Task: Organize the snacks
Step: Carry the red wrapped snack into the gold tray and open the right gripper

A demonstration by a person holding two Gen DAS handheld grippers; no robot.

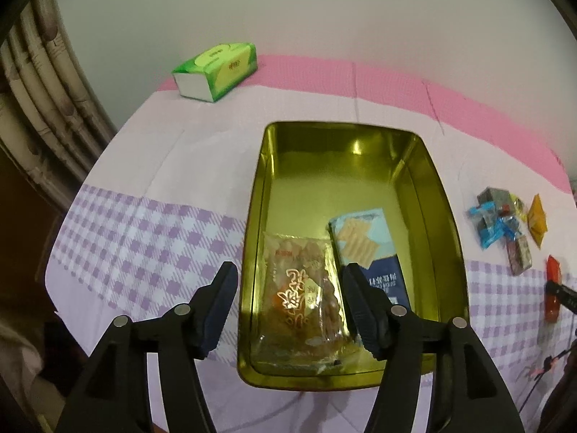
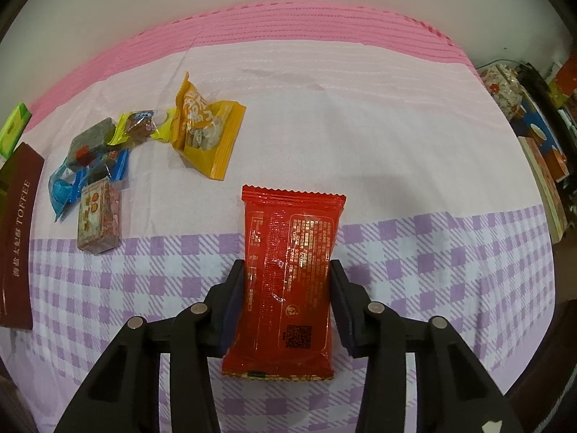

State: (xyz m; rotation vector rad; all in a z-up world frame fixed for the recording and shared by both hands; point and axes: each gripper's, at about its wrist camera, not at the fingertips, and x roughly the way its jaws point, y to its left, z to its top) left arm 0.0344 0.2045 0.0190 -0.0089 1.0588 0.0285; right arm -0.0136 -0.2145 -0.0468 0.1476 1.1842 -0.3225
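The near end of the blue cracker pack [image 1: 368, 249] in the gold tin [image 1: 445, 216] is hidden behind a finger of the left gripper [image 1: 288, 285], and its small print is too blurred to read. Right of the tin, the red packet [image 1: 553, 288] shows only as a sliver, partly covered by a dark tip. In the right wrist view, left of the brown toffee lid [image 2: 18, 238], the green tissue pack [image 2: 12, 128] is cut off by the frame's edge.

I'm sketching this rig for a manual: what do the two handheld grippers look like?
Both the left gripper and right gripper look alike: matte black plastic linkage arms with triangular cut-outs, round silver pivot pins, and long jaws faced with dark blue ribbed pads. No cables or sleeves show.
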